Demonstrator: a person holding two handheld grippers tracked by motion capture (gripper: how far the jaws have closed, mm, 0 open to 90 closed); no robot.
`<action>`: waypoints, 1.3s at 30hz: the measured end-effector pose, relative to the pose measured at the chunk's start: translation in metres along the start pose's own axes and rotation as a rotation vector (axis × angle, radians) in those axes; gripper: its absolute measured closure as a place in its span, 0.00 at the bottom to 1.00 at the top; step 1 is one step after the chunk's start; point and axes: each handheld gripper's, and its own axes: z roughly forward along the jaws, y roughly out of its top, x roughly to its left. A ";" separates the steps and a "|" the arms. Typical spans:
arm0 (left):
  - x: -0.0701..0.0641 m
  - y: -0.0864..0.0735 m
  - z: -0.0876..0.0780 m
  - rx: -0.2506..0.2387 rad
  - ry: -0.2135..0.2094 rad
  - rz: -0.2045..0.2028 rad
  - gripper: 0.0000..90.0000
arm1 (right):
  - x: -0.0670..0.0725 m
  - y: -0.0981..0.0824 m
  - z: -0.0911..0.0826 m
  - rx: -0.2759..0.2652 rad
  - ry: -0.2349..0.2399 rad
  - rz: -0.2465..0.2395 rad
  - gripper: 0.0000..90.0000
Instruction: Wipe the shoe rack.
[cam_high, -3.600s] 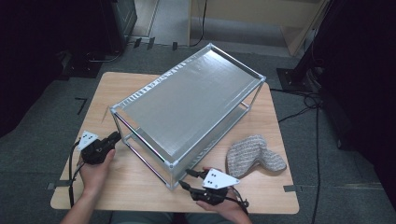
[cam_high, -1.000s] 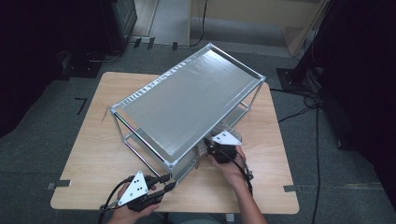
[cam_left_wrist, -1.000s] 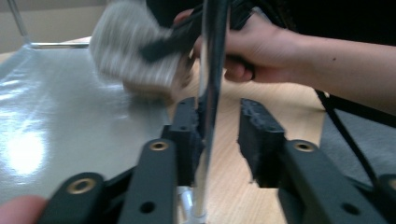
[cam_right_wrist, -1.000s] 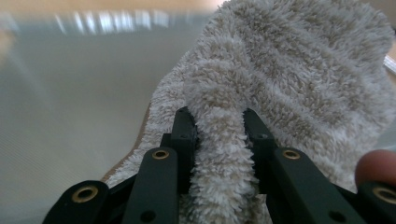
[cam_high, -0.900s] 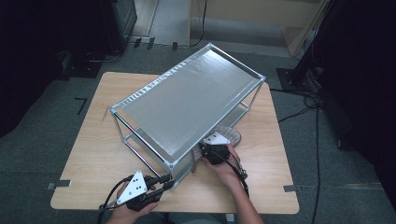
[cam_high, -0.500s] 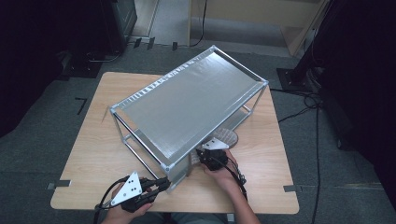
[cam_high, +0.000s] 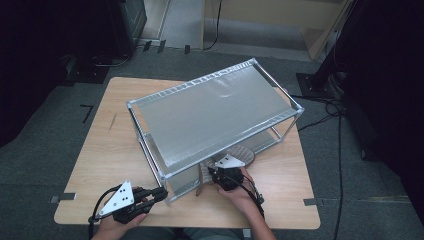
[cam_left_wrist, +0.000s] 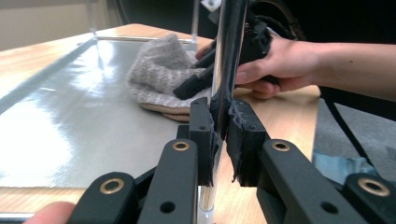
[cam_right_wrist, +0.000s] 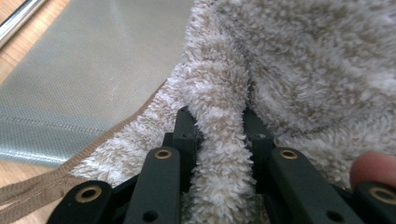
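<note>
The two-tier metal rack (cam_high: 215, 117) stands askew on the wooden table (cam_high: 105, 155). My left gripper (cam_left_wrist: 219, 135) clamps its near corner post (cam_left_wrist: 229, 56). My right gripper (cam_right_wrist: 219, 135) pinches a fold of fleecy slipper (cam_right_wrist: 299, 60) on the lower shelf (cam_right_wrist: 93, 70).

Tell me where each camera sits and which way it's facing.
High view: above the table's near side, looking forward and down on the rack; both forearms show.
Left gripper view: on the left gripper, facing the rack's post.
Right gripper view: on the right gripper, facing the slipper.
All three share the slipper.
</note>
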 end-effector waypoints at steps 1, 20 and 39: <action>0.000 0.000 -0.001 0.000 0.011 0.000 0.90 | 0.000 0.000 0.000 -0.009 -0.003 -0.012 0.81; 0.033 -0.009 -0.031 -0.024 0.165 -0.079 0.90 | 0.002 0.019 0.009 -0.144 -0.115 0.041 0.78; 0.031 -0.014 -0.044 -0.034 0.181 -0.097 0.89 | -0.002 0.010 0.014 -0.026 -0.118 0.065 0.81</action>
